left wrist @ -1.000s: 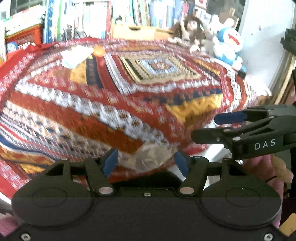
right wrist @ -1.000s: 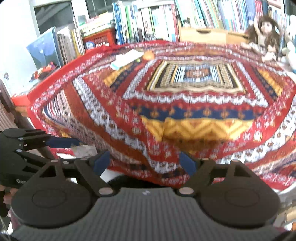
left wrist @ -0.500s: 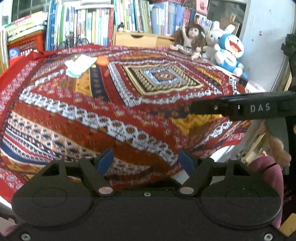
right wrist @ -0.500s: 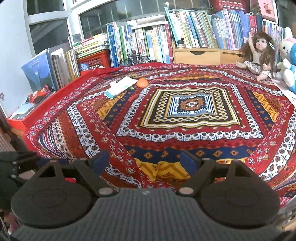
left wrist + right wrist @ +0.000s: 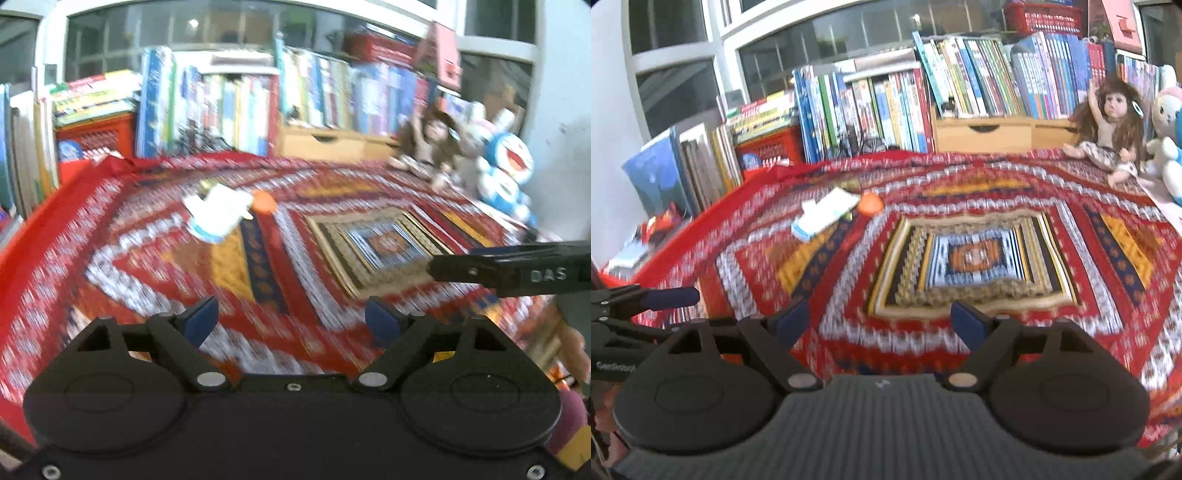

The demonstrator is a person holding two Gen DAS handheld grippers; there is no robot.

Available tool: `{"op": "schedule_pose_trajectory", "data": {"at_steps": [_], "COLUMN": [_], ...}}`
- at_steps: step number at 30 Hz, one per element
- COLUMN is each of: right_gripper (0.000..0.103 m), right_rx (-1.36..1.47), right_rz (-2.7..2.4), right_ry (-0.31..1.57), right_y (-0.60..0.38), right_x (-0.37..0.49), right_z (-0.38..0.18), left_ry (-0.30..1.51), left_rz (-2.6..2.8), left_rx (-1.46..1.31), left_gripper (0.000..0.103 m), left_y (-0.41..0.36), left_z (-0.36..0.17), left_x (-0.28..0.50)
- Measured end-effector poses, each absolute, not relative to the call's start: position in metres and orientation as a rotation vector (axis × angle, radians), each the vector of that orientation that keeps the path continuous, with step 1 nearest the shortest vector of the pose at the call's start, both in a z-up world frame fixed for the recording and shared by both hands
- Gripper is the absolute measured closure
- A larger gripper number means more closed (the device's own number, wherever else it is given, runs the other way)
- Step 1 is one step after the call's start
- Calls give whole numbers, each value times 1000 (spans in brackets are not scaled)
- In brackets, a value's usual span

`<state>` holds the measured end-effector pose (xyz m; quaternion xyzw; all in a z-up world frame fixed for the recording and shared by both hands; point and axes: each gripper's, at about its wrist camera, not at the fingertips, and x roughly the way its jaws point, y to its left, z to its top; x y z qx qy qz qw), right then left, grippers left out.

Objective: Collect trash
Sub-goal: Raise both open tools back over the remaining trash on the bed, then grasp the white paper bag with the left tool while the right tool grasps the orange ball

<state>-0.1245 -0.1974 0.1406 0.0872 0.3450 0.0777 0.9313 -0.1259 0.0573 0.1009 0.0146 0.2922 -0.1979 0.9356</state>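
books line the far wall behind your red patterned woven tablecloth (image 5: 110, 236), with a brown-haired doll (image 5: 430, 144) and a blue-and-white plush toy (image 5: 508, 173) at the back right corner.

from your left wrist view, the left gripper (image 5: 291, 319) is spread and empty; a second ago a crumpled pale wad sat between its blue pads, so that piece looks dropped off below the table edge. you have since lifted and tipped up toward the next trash: a flat white-and-blue paper wrapper (image 5: 218, 212) lying far back left on the cloth, with a small orange scrap (image 5: 264, 201) just beside it. your right gripper's black arm crosses the right edge, its tips hard to read from here. motion blur smears the wrapper's outline.

from your right wrist view, the right gripper (image 5: 882, 319) is also spread, holding nothing, risen from the table's near edge. the wrapper (image 5: 825, 212) and orange scrap (image 5: 870, 203) lie well ahead to the left. whether they touch, you cannot tell. no bin shows in either view.
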Motion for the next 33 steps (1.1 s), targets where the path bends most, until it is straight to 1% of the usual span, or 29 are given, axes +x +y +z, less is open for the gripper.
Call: {"op": "schedule_pose_trajectory", "data": {"at_steps": [5, 9, 13, 20, 22, 25, 26, 27, 28, 30, 32, 33], "right_gripper": [14, 14, 14, 14, 18, 20, 20, 21, 21, 22, 24, 26], "right_rx": [177, 162, 132, 85, 54, 11, 2, -5, -10, -10, -9, -6], "right_rz": [138, 113, 94, 103, 109, 130, 138, 145, 154, 166, 173, 174], "right_ry": [731, 777, 823, 918, 940, 958, 964, 968, 973, 979, 987, 994], "right_y": [-193, -189, -183, -169, -163, -153, -150, -147, -144, -140, -137, -136], "right_x": [-68, -15, 36, 111, 126, 147, 153, 158, 163, 171, 176, 178], "right_z": [152, 152, 145, 118, 110, 97, 93, 89, 84, 76, 69, 66], "left_ry": [584, 597, 635, 729, 751, 775, 781, 787, 784, 772, 761, 755], "left_rz": [-350, -316, -307, -301, -294, -294, -296, -299, -295, -298, -311, -313], "left_rx": [29, 41, 22, 73, 92, 101, 97, 91, 92, 116, 124, 120], "left_gripper": [17, 17, 18, 19, 20, 23, 25, 25, 28, 48, 58, 60], "left_y": [62, 60, 53, 34, 33, 31, 32, 32, 32, 31, 31, 31], "left_z": [113, 109, 92, 52, 41, 29, 26, 23, 22, 19, 20, 21], "left_x": [-65, -7, 52, 125, 138, 153, 156, 158, 158, 155, 150, 148]}}
